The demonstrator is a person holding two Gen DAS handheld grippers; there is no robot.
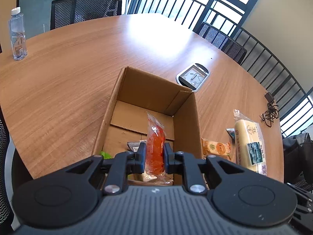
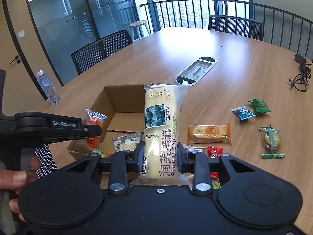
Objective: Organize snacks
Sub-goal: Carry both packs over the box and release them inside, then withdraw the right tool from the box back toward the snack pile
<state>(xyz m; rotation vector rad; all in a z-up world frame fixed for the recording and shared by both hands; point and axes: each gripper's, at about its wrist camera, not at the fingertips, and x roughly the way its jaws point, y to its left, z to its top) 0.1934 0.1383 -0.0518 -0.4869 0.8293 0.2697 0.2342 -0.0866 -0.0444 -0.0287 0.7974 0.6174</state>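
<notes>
Left wrist view: the orange snack packet (image 1: 155, 146) is being gripped by the left claw (image 1: 154, 154), narrowed on it above the open cardboard box (image 1: 154, 90) on the counter (image 1: 58, 78); it should be lowered well inside before being let go. A wrapped snack (image 1: 135, 146) is lying in the box.

Right wrist view: the blueberry cake pack (image 2: 160, 129) is being held upright by the right claw (image 2: 160, 156), beside the box, which should be approached next. Other snacks, including a biscuit packet (image 2: 208, 134), are lying loose on the counter.

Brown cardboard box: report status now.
Left hand-held gripper clamps orange snack pouch over brown cardboard box. Right hand-held gripper clamps pale cake pack. Nothing obstructing.
</notes>
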